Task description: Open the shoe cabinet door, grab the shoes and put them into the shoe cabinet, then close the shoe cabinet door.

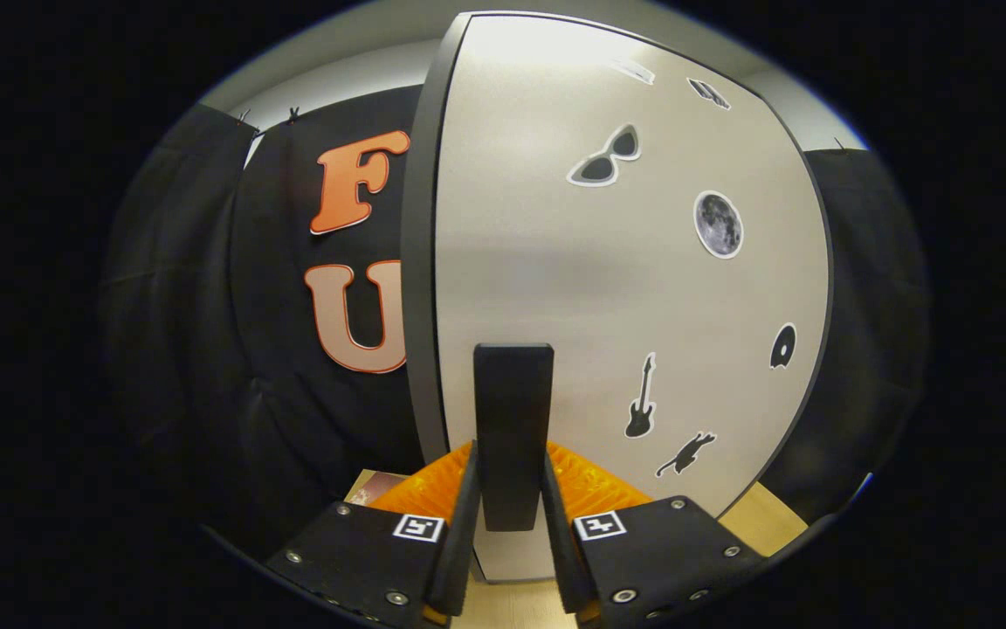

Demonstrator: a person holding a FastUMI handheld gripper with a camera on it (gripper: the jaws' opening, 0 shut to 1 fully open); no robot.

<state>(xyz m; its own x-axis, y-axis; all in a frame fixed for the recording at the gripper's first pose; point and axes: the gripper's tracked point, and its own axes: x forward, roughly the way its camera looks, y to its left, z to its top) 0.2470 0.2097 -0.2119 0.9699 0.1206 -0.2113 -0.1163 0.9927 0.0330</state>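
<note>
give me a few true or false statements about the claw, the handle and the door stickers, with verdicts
1. The claw has a finger on each side of the dark handle. True.
2. The door carries a moon sticker. True.
3. The handle lies level across the door. False: it stands upright.
4. The guitar sticker sits above the sunglasses sticker. False: the guitar is lower, near the handle; the sunglasses are higher up.
5. A shoe is clamped between the fingers. False: the handle is between them.
</note>
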